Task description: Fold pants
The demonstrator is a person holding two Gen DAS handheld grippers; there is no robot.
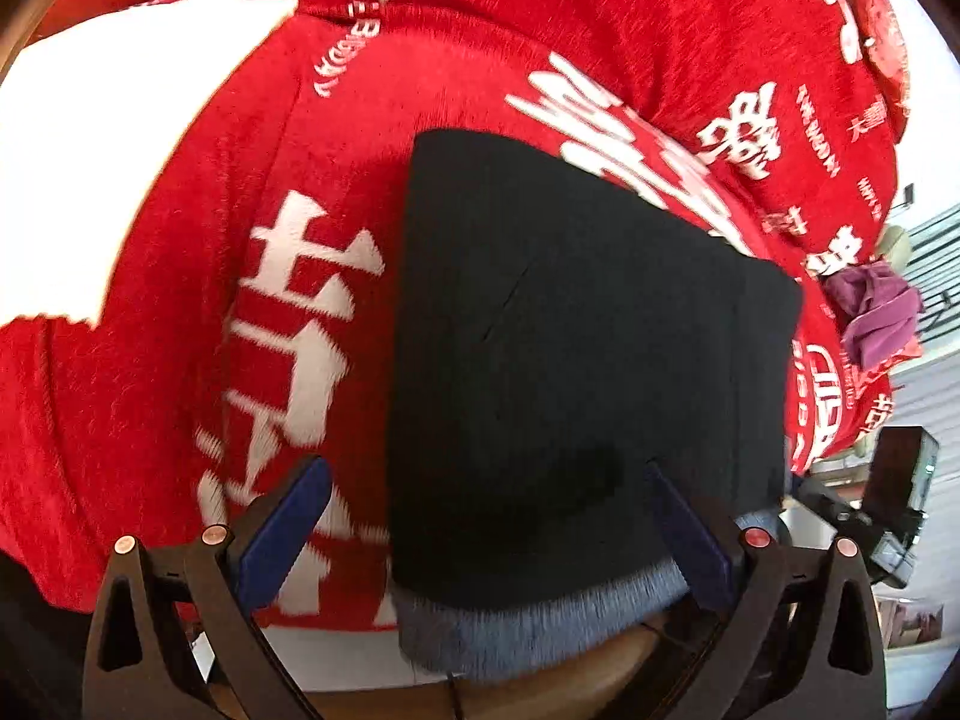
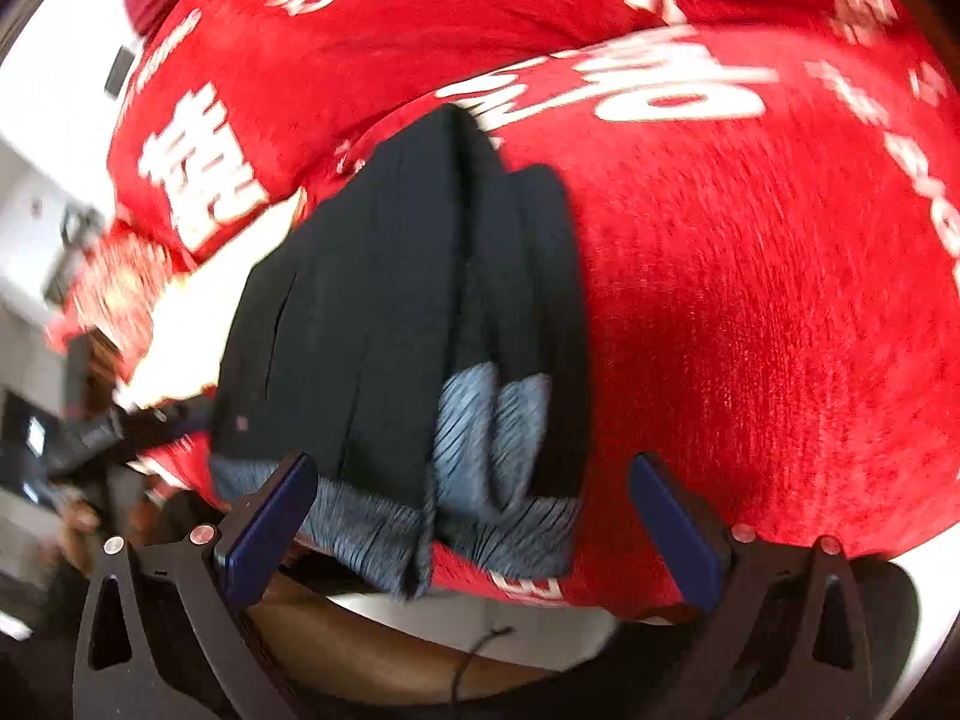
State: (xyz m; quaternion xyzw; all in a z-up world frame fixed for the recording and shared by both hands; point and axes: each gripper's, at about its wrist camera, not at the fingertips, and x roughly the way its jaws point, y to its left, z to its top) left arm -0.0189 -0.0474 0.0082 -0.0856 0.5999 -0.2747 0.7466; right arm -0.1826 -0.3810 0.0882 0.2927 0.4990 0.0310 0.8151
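Lying folded on red blanket (image 1: 180, 312): black pants (image 1: 576, 324); left gripper (image 1: 489, 531) and right gripper (image 2: 474, 525) spread wide, holding nothing.

Dark navy pants (image 1: 576, 330), folded into compact squarish stack, lying flat on red blanket. Grey-blue ribbed waistband at near edge. From right-hand side (image 2: 408, 312): several layered folds visible, grey lining showing between layers.
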